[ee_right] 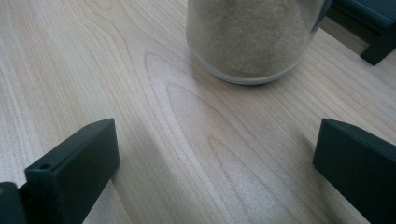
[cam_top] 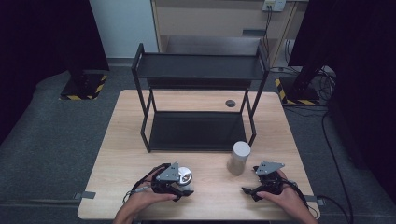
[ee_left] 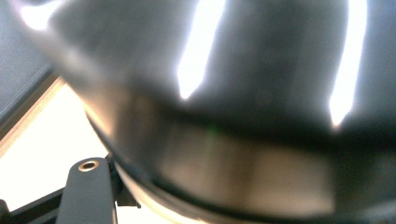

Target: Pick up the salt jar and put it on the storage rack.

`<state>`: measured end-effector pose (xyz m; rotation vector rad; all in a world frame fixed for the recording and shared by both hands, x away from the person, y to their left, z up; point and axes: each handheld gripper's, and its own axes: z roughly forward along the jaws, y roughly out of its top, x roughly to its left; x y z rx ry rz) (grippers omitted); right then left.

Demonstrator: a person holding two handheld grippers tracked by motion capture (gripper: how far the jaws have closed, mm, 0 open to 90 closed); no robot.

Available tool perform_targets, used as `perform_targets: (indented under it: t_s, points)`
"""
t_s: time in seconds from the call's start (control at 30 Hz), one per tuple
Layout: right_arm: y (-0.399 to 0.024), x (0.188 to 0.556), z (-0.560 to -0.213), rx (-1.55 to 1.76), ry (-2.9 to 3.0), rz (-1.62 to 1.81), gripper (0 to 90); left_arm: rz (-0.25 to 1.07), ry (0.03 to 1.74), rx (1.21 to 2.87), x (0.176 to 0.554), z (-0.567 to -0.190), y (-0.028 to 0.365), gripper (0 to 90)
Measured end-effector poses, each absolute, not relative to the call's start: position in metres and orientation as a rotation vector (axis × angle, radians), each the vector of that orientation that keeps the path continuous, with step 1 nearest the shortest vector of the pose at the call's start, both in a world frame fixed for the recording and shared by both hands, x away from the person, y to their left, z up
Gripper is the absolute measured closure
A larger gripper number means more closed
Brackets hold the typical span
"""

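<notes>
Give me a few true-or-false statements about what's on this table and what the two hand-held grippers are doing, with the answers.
1. A black two-tier rack stands at the far side of the table. True.
2. The right gripper is clamped on the tall jar. False: its jaws stand wide apart on either side of bare wood, with the jar ahead of them.
3. The tall jar lies on its side. False: it stands upright.
4. A shiny metal object sits right at the left gripper. True.
5. Both rack shelves hold jars. False: both shelves are bare.

no legible txt, no labels, no nos.
</notes>
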<state>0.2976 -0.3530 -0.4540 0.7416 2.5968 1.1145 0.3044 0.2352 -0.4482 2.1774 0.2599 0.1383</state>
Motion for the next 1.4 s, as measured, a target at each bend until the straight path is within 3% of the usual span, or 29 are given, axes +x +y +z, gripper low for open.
perform_targets:
  t_s: [0.43,1.4]
  points:
    - [-0.353,0.298,-0.454,0.742,2.597,1.115,1.3,0.133,0.267,2.186,0.304,-0.44,0.238,30.1]
    - [-0.353,0.298,-0.454,0.743,2.597,1.115,1.5,0.114,0.269,2.208,0.34,-0.349,0.238,30.2]
